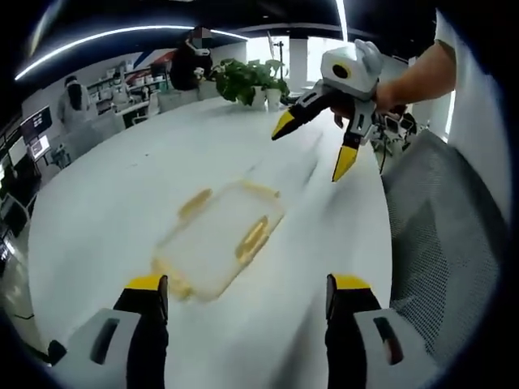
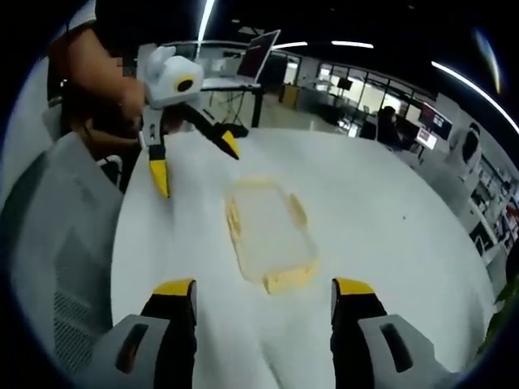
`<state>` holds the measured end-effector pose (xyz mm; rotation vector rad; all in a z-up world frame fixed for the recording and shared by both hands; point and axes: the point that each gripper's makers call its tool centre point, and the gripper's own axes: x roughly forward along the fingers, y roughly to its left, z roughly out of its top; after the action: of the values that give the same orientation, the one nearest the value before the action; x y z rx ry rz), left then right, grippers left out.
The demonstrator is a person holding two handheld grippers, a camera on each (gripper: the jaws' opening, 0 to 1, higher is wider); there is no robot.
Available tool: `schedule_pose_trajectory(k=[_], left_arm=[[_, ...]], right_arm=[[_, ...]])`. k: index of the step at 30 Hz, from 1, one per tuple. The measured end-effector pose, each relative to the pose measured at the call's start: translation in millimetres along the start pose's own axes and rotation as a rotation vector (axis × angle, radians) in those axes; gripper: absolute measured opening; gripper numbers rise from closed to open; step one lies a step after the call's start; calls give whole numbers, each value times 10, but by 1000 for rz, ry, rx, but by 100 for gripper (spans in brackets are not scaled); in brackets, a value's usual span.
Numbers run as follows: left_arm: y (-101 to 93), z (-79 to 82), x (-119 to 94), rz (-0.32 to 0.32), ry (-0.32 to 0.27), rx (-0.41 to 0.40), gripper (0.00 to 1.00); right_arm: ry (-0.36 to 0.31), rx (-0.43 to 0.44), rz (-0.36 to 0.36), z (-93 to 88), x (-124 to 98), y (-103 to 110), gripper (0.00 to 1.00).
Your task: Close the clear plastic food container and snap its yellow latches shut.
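A clear plastic food container (image 1: 220, 237) with yellow latches lies flat on the white table (image 1: 122, 194), its lid on top. My left gripper (image 1: 247, 293) hangs open above the near end of it, nothing between its jaws. My right gripper (image 1: 315, 146) comes in from the upper right, open and raised beyond the container's far end. In the right gripper view the container (image 2: 266, 233) lies ahead of my open right gripper (image 2: 263, 298), with the left gripper (image 2: 195, 166) open on its far side. A yellow latch (image 1: 252, 237) sticks out along one long side.
A grey mesh chair back (image 1: 438, 243) stands close at the table's edge beside me. Potted plants (image 1: 247, 81) sit at the table's far end. Desks, monitors and seated people fill the background. A person's forearm (image 1: 413, 77) holds the right gripper.
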<state>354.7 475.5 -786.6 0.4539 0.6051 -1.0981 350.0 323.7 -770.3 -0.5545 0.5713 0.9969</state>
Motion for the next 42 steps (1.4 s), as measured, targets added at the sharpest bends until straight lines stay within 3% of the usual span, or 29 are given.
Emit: schedule_pose_trajectory(k=[24, 42], left_arm=[[365, -143, 169, -43, 106, 88, 74], [596, -116, 293, -80, 195, 248, 71]], right_arm=[[128, -104, 78, -66, 337, -190, 61], [222, -181, 118, -62, 494, -294, 60]])
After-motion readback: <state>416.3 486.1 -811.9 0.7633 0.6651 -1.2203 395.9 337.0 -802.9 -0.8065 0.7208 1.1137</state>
